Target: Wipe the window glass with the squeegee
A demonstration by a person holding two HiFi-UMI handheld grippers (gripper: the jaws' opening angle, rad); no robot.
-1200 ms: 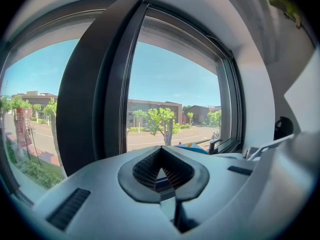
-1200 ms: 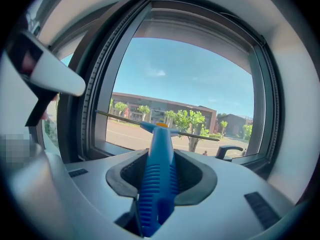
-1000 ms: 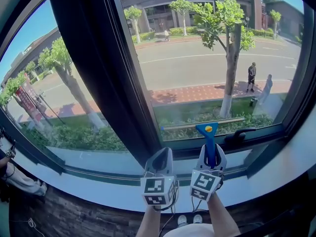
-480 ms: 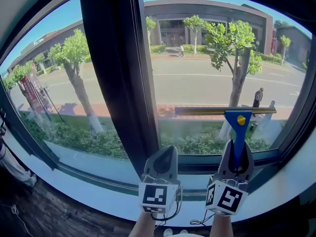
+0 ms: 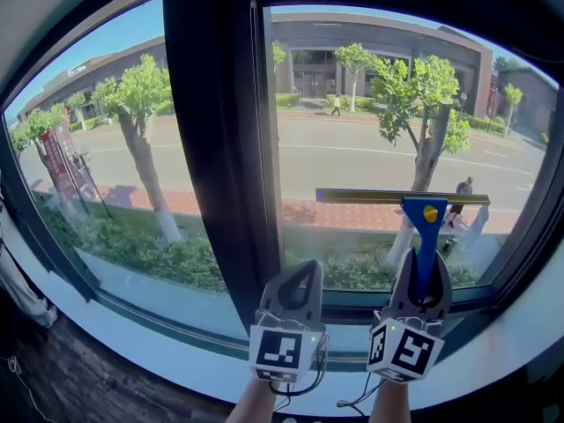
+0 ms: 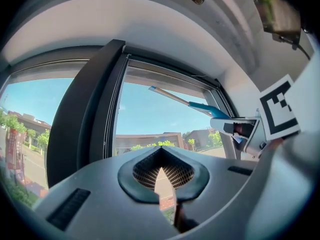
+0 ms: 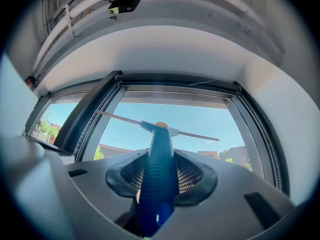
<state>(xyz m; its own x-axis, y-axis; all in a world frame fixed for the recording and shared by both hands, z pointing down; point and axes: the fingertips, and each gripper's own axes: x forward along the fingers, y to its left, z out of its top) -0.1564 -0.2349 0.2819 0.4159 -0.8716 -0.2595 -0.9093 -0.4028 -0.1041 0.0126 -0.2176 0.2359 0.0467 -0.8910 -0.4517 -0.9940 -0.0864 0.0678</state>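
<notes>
The squeegee has a blue handle (image 5: 427, 241) with a yellow dot and a long thin blade (image 5: 401, 197) lying level against the right window pane (image 5: 370, 139), about halfway up. My right gripper (image 5: 421, 282) is shut on the handle, which runs up between the jaws in the right gripper view, the handle (image 7: 159, 166) rising to the blade (image 7: 125, 120). My left gripper (image 5: 297, 291) hovers beside it near the sill, jaws together with nothing in them. The left gripper view shows the squeegee (image 6: 202, 107) on the right, held by the right gripper (image 6: 240, 130).
A wide dark mullion (image 5: 220, 148) separates the right pane from the left pane (image 5: 106, 148). The dark lower frame (image 5: 352, 302) and a pale sill (image 5: 176, 346) run beneath the grippers. Outside are trees, a street and a building.
The right gripper has lifted the squeegee from the pane's bottom edge to about mid-height, with little movement in the last half second. The left gripper stays low beside it.
</notes>
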